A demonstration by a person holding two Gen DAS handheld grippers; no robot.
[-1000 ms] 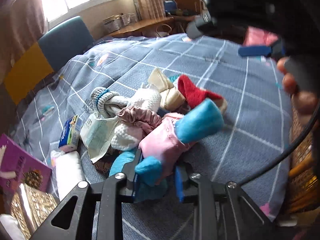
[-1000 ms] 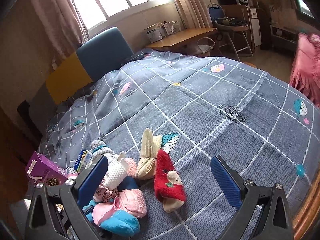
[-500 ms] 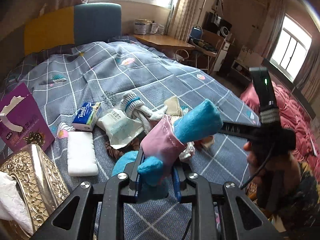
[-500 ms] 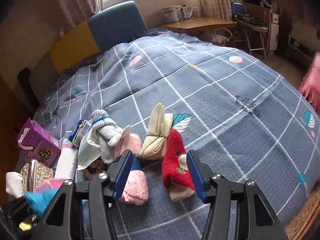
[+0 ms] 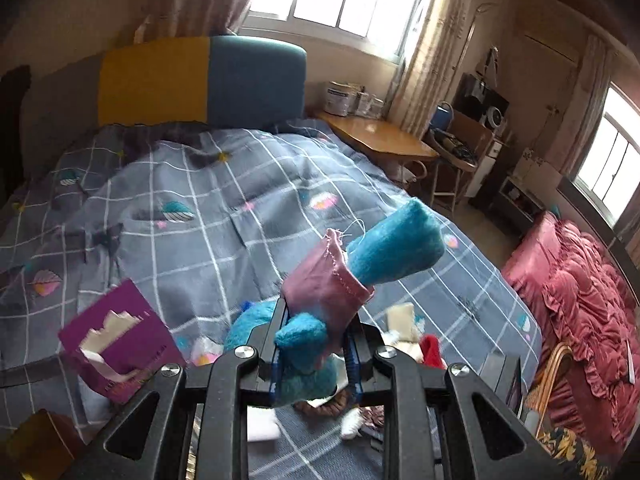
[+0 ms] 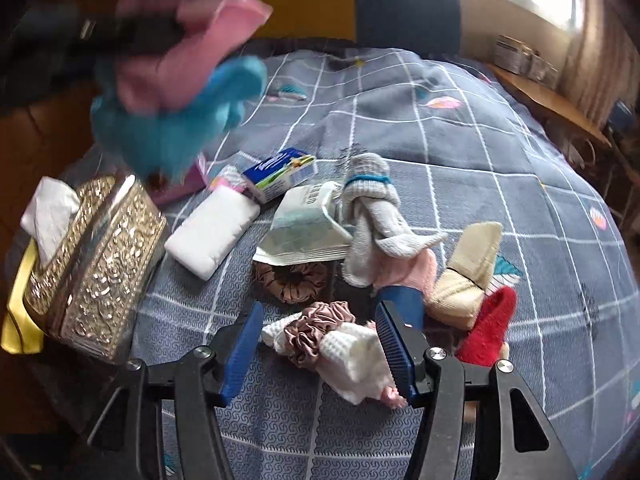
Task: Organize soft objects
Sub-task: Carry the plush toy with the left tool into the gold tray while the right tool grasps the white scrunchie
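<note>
My left gripper (image 5: 314, 354) is shut on a blue plush toy in a pink dress (image 5: 332, 280) and holds it high above the bed; the toy shows blurred at the upper left of the right wrist view (image 6: 180, 80). My right gripper (image 6: 320, 344) is open, its fingers either side of a white waffle cloth with a mauve scrunchie (image 6: 340, 344) on the grey checked bedspread (image 6: 480, 140). Behind lie a grey sock (image 6: 372, 224), a beige sock (image 6: 468, 276), a red sock (image 6: 492, 328), a pink sock (image 6: 412, 276) and a brown scrunchie (image 6: 294, 280).
An ornate silver tissue box (image 6: 96, 264) stands at the left, beside a white pad (image 6: 212, 232), a blue tissue pack (image 6: 280, 172) and a plastic pouch (image 6: 304, 228). A purple box (image 5: 120, 344) lies on the bed. A red quilt (image 5: 580, 300) is right of the bed.
My left gripper lifted the blue plush toy up off the pile and to the left. My right gripper came down over the white cloth and scrunchie, still open.
</note>
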